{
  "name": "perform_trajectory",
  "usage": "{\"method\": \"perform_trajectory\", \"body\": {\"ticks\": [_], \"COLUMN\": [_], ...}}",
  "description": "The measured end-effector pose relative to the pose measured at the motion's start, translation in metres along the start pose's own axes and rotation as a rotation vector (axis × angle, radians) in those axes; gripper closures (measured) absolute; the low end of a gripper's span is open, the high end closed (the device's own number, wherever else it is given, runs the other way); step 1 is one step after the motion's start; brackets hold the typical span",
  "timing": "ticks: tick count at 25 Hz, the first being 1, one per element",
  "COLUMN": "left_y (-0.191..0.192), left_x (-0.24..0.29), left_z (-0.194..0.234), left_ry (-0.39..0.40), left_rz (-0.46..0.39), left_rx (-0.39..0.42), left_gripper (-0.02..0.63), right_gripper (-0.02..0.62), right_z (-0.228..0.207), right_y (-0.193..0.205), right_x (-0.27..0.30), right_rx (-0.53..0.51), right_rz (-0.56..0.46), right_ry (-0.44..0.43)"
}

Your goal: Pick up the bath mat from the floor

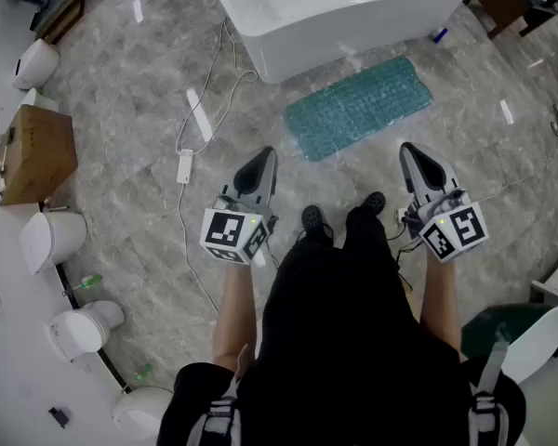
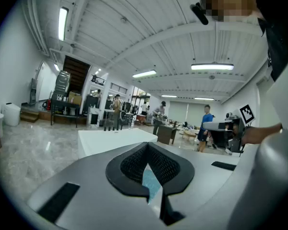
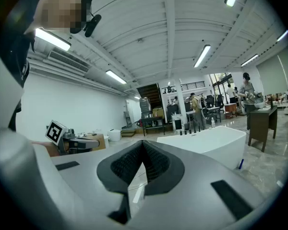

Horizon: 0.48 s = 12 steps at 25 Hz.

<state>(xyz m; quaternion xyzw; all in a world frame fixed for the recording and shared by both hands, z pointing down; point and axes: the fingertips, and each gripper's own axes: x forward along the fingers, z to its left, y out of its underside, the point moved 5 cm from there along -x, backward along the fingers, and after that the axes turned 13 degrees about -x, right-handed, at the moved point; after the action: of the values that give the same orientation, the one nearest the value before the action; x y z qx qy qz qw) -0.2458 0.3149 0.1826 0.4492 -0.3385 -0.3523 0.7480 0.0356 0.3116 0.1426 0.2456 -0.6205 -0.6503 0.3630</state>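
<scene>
Your left gripper (image 1: 262, 159) and right gripper (image 1: 415, 152), low centre, both have jaws pressed together, holding nothing. The teal bath mat (image 1: 358, 107) lies flat at upper centre, its far edge just beside the white bathtub (image 1: 344, 17). Bare floor (image 1: 344, 179) separates mat and grippers, and a white cable (image 1: 183, 166) trails at left.

The mat (image 1: 358, 107) lies flat on the grey floor (image 1: 130, 100) ahead of me, a teal rectangle with a bumpy surface (it glints a little). It sits askew, unfolded, its far edge just beside the white tub (image 1: 344, 17).
</scene>
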Motion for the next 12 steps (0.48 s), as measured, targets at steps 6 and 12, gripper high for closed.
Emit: {"method": "perform_trajectory", "body": {"ticks": [6, 12], "left_y": [0.0008, -0.0017], "left_x": [-0.0055, -0.0078], "left_z": [0.0017, 0.0034], "left_ry": [-0.006, -0.014], "left_rz": [-0.006, -0.008], "left_rx": [-0.002, -0.011], "left_gripper": [0.597, 0.597], "right_gripper": [0.583, 0.583], "right_z": [0.0052, 0.0071], "right_y": [-0.0023, -0.0062], "right_x": [-0.0033, -0.0016], "right_rx": [-0.007, -0.012], "right_rz": [-0.01, -0.01], "right_ry": [0.001, -0.005]}}
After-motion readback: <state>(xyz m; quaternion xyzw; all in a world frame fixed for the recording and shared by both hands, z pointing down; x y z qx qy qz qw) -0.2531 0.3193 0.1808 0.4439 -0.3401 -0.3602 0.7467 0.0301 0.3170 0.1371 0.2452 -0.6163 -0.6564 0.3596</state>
